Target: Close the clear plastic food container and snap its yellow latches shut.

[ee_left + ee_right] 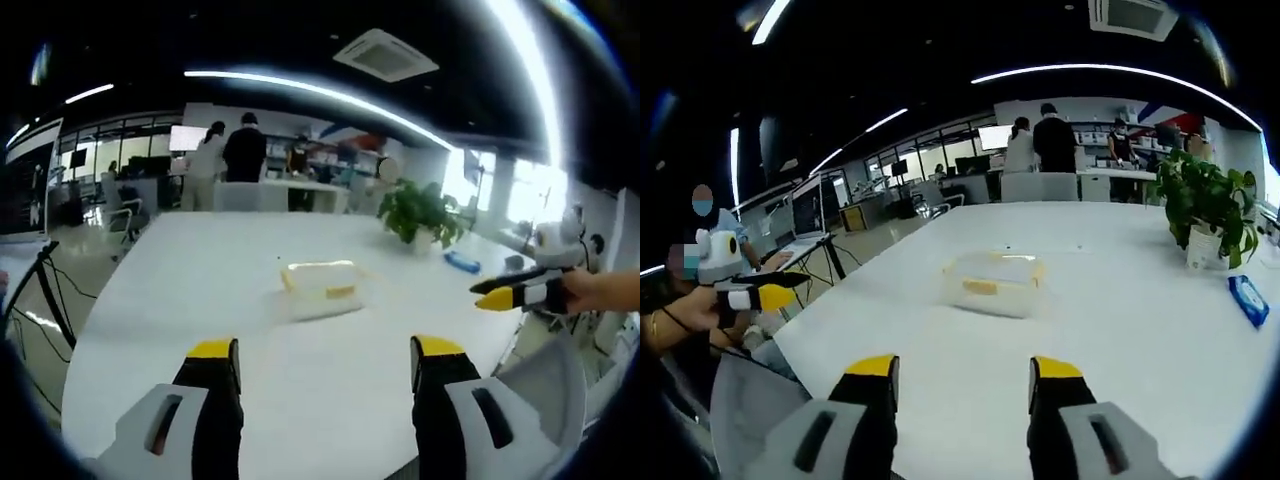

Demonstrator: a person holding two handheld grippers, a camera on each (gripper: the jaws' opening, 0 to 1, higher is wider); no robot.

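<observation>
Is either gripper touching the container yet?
No: the container sits alone mid-table, well ahead of the open left gripper and right gripper.

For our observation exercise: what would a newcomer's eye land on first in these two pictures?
The clear food container with yellow latches, alone mid-way across the white table. Then the yellow-tipped jaws of each open gripper rising from below, left gripper and right gripper, and the potted plant at the table's far side.

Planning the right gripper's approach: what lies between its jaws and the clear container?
Only bare white table lies between the right gripper and the clear container, as the right gripper view shows.
</observation>
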